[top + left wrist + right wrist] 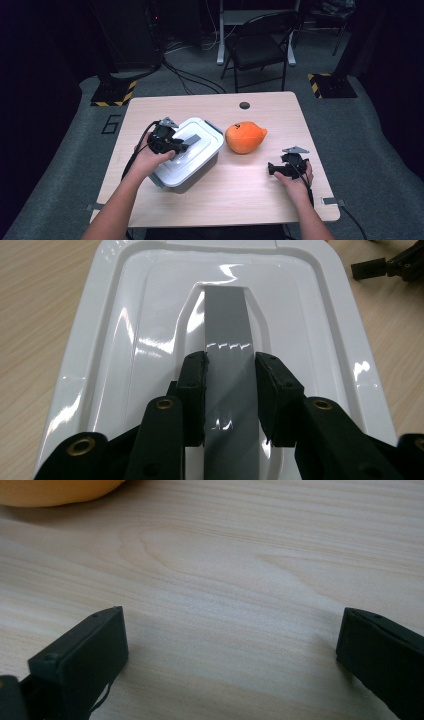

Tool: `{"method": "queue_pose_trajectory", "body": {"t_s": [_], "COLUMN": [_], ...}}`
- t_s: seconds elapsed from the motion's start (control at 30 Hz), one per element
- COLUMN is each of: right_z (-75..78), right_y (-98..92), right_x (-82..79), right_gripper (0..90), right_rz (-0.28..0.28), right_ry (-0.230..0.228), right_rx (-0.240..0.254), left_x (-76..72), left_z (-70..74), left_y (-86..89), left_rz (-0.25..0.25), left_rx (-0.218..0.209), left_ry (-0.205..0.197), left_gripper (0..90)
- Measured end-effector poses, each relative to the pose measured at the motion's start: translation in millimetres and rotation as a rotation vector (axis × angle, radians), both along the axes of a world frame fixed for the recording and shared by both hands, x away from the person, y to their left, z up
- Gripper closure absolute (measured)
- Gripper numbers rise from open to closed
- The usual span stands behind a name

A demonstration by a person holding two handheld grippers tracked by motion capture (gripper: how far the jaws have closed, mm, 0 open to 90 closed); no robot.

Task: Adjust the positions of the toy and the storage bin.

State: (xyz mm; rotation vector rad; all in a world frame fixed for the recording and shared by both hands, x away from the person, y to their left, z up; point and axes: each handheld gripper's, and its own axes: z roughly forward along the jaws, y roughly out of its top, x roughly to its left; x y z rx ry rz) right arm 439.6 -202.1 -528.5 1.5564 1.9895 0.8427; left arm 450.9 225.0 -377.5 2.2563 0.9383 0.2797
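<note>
The left gripper [230, 400] is closed on the grey handle [227, 335] of the white box lid [320, 315]. In the left gripper view, the two black pads [192, 390] are seen pressed against the two long edges of the handle strip, one on each side, with the strip running straight up between them. The handle lies in a recess at the middle of the lid. In the high view, the left gripper [172, 145] is positioned over the white lidded box [192, 165], which is located on the left half of the table [260, 195], turned at an angle to the table edges.

The right gripper [230, 655] is held wide open. In the right gripper view, its two black fingers [85, 655] are set far apart with bare wood grain between them; nothing is held. Whether the fingers touch the tabletop cannot be told. In the high view, the right gripper [280, 169] is found near the right front of the table, well apart from the box.

Count, near to far: two grippers, one in each hand; one white box with one lid and one grey handle; one orange plush toy [245, 137], lying just beside the box on its right; one round dark grommet [244, 105] near the far table edge; one black folding chair [260, 45] on the floor beyond the table.
</note>
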Motion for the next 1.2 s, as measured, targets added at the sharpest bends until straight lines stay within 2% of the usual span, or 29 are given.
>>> {"method": "queue_pose_trajectory", "body": {"t_s": [0.37,0.43,0.47,0.53,0.6,0.63,0.73,0.8,0.9,0.97,1.1,1.2], "right_z": [0.0,0.6,0.6,2.7,3.2,4.9,7.8,13.1,24.9,28.6,47.7,54.4], "right_y": [3.1,4.3,4.3,6.0,6.3,8.1,10.2,14.7,22.8,23.6,29.1,32.5], "right_x": [-0.1,-1.1,-1.1,-2.7,-2.8,-3.3,-4.1,-4.7,-6.3,-6.4,0.0,3.2], "right_gripper": [1.0,7.0,7.0,22.4,25.9,34.5,36.8,37.6,38.6,38.4,37.8,37.7], "right_rz": [0.009,0.006,0.006,0.028,0.039,0.055,0.079,0.100,0.134,0.145,0.173,0.192], "right_ry": [-0.006,-0.013,-0.013,-0.042,-0.043,-0.045,-0.043,-0.040,-0.050,-0.055,-0.083,-0.085], "right_rx": [-0.003,0.002,0.002,0.008,0.002,0.005,-0.021,-0.024,-0.029,-0.026,-0.026,-0.021], "left_x": [-2.3,-2.1,-2.1,-2.4,-2.4,-1.9,-1.5,-1.0,1.4,1.4,0.6,1.5], "left_z": [-0.1,0.0,0.0,-0.3,-0.3,-0.6,-0.8,-1.8,-3.5,-3.8,-3.8,-4.3], "left_y": [-5.4,-5.6,-5.6,-6.5,-6.5,-6.7,-6.6,-5.5,-0.5,-0.2,-0.8,0.1], "left_rz": [-0.027,-0.033,-0.033,-0.037,-0.039,-0.040,-0.040,-0.030,-0.025,-0.024,-0.021,-0.013], "left_rx": [-0.015,-0.014,-0.014,-0.017,-0.019,-0.026,-0.026,-0.033,-0.072,-0.076,-0.073,-0.075], "left_ry": [0.005,0.007,0.007,0.006,0.008,0.017,0.017,0.013,0.034,0.035,0.031,0.037], "left_gripper": [66.5,66.5,66.5,66.5,66.5,66.5,66.5,66.4,66.4,66.4,65.9,62.9]}}
